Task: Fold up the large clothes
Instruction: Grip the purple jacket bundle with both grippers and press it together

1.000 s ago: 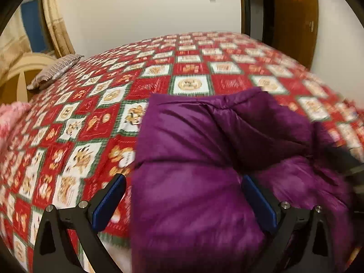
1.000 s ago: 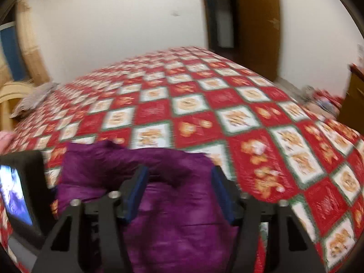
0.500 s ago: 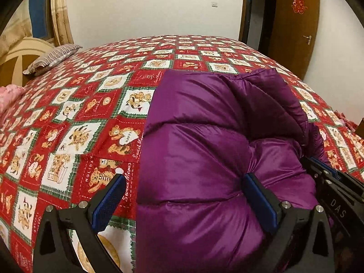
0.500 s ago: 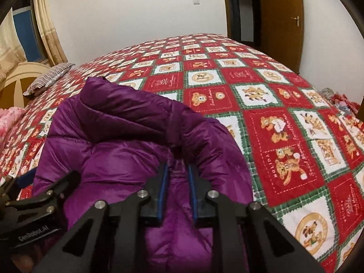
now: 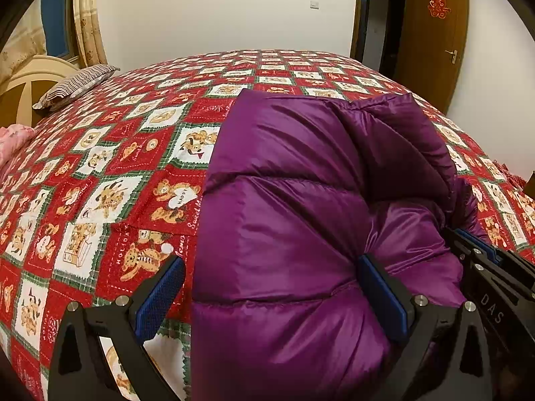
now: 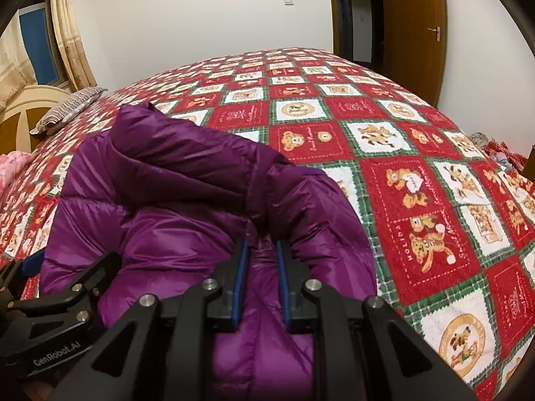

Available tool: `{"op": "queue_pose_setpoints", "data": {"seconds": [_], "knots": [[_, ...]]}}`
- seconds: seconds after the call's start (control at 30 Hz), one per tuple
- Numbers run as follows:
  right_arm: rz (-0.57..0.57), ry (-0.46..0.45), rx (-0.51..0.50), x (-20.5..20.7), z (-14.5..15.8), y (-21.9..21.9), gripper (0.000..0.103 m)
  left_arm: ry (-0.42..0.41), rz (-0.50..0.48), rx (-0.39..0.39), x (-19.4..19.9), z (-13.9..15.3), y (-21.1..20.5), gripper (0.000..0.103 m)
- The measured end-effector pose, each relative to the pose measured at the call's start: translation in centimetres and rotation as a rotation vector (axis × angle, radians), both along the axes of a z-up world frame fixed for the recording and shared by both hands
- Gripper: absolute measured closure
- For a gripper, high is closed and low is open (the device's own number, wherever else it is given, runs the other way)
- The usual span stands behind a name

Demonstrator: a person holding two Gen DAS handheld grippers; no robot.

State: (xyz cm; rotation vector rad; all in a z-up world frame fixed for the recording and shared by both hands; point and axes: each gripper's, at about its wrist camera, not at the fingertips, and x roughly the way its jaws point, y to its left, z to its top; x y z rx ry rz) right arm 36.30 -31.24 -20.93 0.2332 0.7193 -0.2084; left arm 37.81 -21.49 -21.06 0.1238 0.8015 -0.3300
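A purple puffer jacket lies bunched on the near part of a bed with a red and white bear quilt. My left gripper is open wide, its jaws straddling the jacket's near left part, the right pad pressed into the fabric. In the right wrist view the jacket fills the lower left. My right gripper is shut on a fold of the jacket, the pads close together with purple fabric between them. The right gripper also shows in the left wrist view.
A striped pillow lies at the bed's far left by a cream headboard. Something pink lies at the left edge. A wooden door stands at the far right. The quilt stretches right of the jacket.
My right gripper has closed on the jacket fold from open a second ago. Both views have steadied and drawn nearer the jacket. The left gripper has stayed open.
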Motion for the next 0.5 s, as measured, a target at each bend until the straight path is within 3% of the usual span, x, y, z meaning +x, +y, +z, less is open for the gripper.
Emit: {"op": "queue_pose_setpoints", "data": {"seconds": [0.5], "knots": [[-0.01, 0.012, -0.03, 0.31, -0.17, 0.15, 0.085, -0.015, 0.004, 0.021, -0.16, -0.04, -0.36, 0.001]]}}
